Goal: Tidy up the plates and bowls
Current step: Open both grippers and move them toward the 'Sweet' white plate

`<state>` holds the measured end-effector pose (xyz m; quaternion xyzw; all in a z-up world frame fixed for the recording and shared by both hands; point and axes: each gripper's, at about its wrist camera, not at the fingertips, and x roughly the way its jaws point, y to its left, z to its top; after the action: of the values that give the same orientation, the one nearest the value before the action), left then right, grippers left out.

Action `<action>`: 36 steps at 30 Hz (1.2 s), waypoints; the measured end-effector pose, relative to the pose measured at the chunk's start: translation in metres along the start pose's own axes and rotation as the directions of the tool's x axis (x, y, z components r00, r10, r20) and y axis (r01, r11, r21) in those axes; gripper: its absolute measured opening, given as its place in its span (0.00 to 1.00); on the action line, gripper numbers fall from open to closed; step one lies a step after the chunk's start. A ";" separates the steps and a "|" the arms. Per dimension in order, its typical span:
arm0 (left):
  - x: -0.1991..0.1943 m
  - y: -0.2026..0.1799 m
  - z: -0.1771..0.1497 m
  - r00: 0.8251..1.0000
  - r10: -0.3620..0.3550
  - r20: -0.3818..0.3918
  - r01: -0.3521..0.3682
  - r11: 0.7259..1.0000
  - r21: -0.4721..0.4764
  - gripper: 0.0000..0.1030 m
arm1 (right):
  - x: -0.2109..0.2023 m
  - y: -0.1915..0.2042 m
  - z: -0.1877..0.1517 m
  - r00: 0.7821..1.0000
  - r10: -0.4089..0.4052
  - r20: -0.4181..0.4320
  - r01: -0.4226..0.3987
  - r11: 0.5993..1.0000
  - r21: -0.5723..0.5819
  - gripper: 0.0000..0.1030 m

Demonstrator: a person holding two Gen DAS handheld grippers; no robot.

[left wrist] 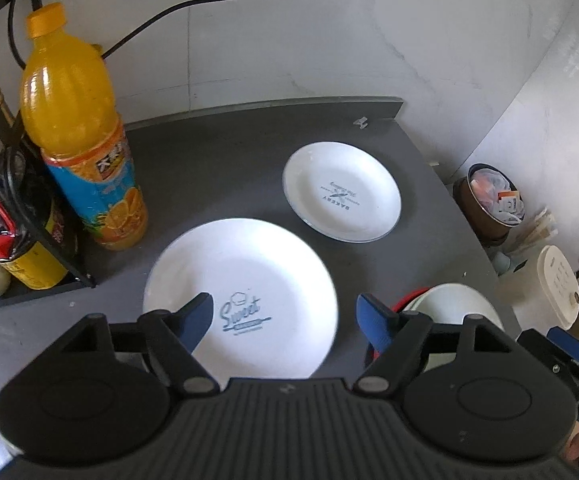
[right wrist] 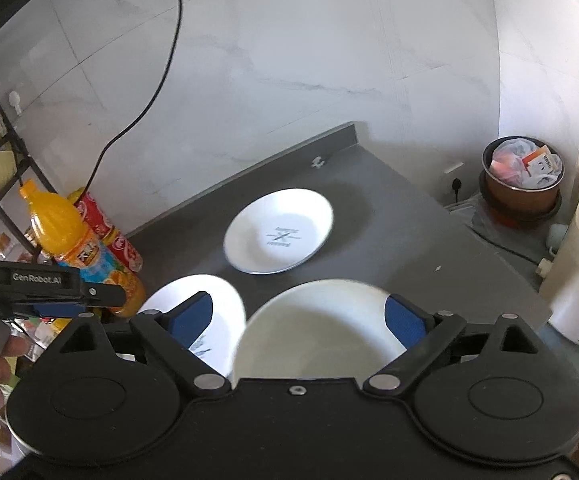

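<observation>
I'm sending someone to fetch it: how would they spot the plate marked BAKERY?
On the dark grey counter, look toward the back corner by the marble wall. The BAKERY plate lies alone there, smaller than the Sweet plate beside the orange juice bottle.

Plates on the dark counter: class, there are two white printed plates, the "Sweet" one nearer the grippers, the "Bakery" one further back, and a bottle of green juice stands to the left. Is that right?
Not quite. The bottle holds orange juice, not green, as the left wrist view shows. The rest stands: the "Sweet" plate lies nearer, the "Bakery" plate further back on the dark counter.
</observation>
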<state>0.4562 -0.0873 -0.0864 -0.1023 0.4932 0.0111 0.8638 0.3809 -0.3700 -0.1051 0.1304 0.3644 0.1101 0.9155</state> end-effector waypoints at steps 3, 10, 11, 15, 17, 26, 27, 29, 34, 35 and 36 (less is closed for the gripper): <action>-0.001 0.015 -0.001 1.000 -0.006 0.002 0.006 1.000 0.012 0.75 | 0.004 0.020 -0.005 1.000 -0.009 0.002 0.009 1.000 -0.006 0.90; 0.002 0.050 -0.004 1.000 -0.022 -0.004 0.022 0.999 0.027 0.75 | 0.014 0.055 -0.020 1.000 -0.027 0.009 0.027 0.999 0.023 0.86; 0.002 0.053 -0.003 1.000 -0.024 -0.006 0.024 0.999 0.029 0.75 | 0.016 0.059 -0.021 1.000 -0.025 0.005 0.025 0.999 0.024 0.86; 0.004 0.068 -0.005 0.999 -0.031 -0.014 0.032 0.999 0.035 0.75 | 0.022 0.078 -0.031 1.000 -0.029 -0.002 0.029 0.999 0.017 0.86; 0.005 0.073 -0.005 0.999 -0.032 -0.017 0.033 0.999 0.040 0.75 | 0.025 0.084 -0.034 0.999 -0.032 -0.007 0.032 0.999 0.023 0.86; 0.020 0.096 -0.010 0.999 -0.023 -0.038 0.026 0.998 0.057 0.75 | 0.036 0.104 -0.049 0.999 -0.040 -0.008 0.040 0.999 0.008 0.85; 0.023 0.099 -0.011 0.999 -0.029 -0.046 0.031 0.998 0.056 0.75 | 0.038 0.106 -0.051 0.999 -0.044 -0.010 0.044 0.999 0.005 0.84; 0.029 0.103 -0.011 0.998 -0.029 -0.052 0.033 0.997 0.064 0.75 | 0.043 0.109 -0.057 0.999 -0.052 -0.013 0.052 0.999 -0.001 0.81; 0.047 0.117 -0.014 0.997 -0.008 -0.071 0.012 0.998 0.061 0.75 | 0.054 0.117 -0.068 0.996 -0.081 -0.039 0.080 0.996 -0.024 0.76; 0.051 0.120 -0.014 0.997 -0.001 -0.079 0.006 0.998 0.060 0.75 | 0.055 0.117 -0.069 0.996 -0.077 -0.042 0.077 0.997 -0.023 0.76; 0.054 0.123 -0.014 0.997 0.005 -0.083 0.000 0.998 0.063 0.75 | 0.056 0.119 -0.071 0.996 -0.076 -0.045 0.075 0.997 -0.024 0.76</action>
<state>0.4571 0.0261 -0.1604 -0.0747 0.5290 -0.0077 0.8453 0.3585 -0.2304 -0.1531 0.1039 0.3890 0.0823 0.9117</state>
